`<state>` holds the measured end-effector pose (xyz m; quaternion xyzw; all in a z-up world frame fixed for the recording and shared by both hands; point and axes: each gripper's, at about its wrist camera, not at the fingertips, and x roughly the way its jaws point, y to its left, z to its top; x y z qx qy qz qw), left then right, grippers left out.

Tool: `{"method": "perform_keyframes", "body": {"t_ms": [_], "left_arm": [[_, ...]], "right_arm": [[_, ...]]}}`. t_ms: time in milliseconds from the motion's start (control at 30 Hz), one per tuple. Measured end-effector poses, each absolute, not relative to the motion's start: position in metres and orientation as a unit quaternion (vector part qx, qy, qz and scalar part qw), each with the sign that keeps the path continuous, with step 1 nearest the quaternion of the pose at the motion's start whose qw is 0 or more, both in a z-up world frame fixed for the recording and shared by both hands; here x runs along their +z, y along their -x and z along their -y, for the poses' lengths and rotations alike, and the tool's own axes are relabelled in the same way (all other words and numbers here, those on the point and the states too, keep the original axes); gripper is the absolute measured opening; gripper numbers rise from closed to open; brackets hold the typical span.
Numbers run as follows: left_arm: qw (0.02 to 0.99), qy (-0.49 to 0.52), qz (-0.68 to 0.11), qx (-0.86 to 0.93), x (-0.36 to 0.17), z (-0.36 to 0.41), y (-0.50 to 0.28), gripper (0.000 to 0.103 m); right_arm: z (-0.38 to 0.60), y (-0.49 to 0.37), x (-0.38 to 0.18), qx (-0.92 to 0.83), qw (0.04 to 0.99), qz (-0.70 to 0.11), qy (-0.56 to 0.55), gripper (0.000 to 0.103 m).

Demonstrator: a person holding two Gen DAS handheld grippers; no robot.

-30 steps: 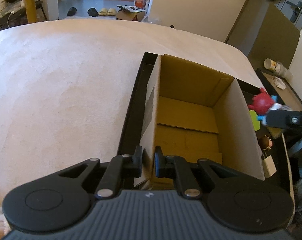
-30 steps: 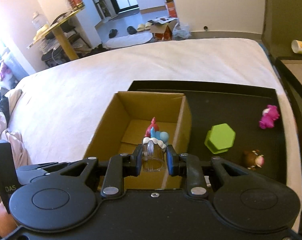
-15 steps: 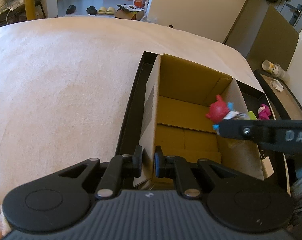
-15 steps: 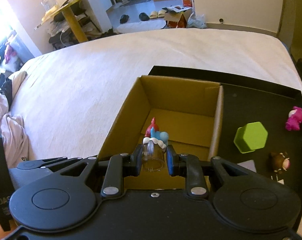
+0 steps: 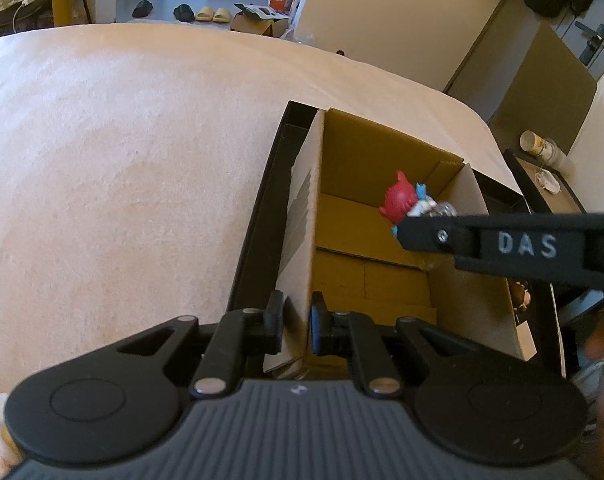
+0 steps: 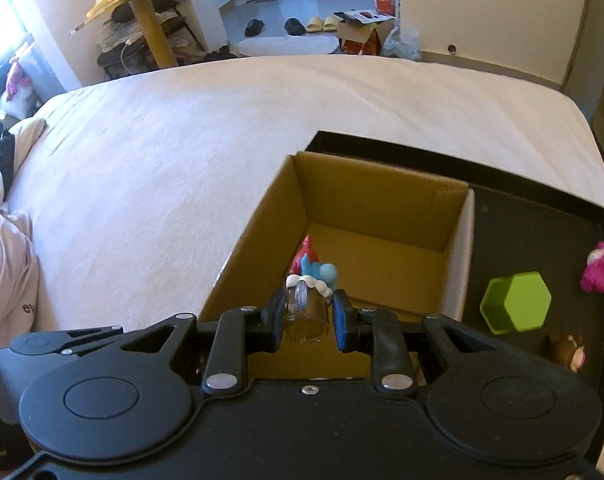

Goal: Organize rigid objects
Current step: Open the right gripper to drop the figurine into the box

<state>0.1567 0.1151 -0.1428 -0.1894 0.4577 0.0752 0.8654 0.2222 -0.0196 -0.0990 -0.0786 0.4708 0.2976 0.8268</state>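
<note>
My left tool [image 5: 296, 320] clamps the cardboard box [image 6: 381, 204] wall steady while my right tool [image 6: 306, 316] grips the figurine mug [image 6: 305, 304] above it.

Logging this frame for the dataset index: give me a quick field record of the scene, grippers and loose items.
surface: black tray on a bed
box: cardboard, open, nothing on its floor
left gripper: shut on the box's wall
right gripper: shut on toy mug, above the box opening
mug topper: red and blue figure
loose on tray: green hexagon, pink toy, brown toy
</note>
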Motion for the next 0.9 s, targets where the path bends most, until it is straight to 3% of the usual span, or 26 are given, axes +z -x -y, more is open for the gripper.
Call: {"method": "perform_keyframes", "body": {"t_ms": [467, 567, 633, 900], "left_arm": [[0.862, 0.206, -0.457, 0.074, -0.143, -0.119, -0.155, 0.013], [0.864, 0.202, -0.456, 0.072, -0.143, -0.118, -0.155, 0.013], [0.864, 0.201, -0.456, 0.075, -0.144, -0.120, -0.155, 0.013], [0.865, 0.194, -0.457, 0.075, -0.143, -0.116, -0.156, 0.013]], "right_arm": [[-0.003, -0.223, -0.093, 0.311, 0.842, -0.412, 0.155, 0.028], [0.003, -0.222, -0.090, 0.315, 0.842, -0.413, 0.142, 0.037], [0.008, -0.217, -0.087, 0.311, 0.846, -0.407, 0.148, 0.051], [0.034, -0.211, -0.079, 0.298, 0.852, -0.409, 0.135, 0.065]]}}
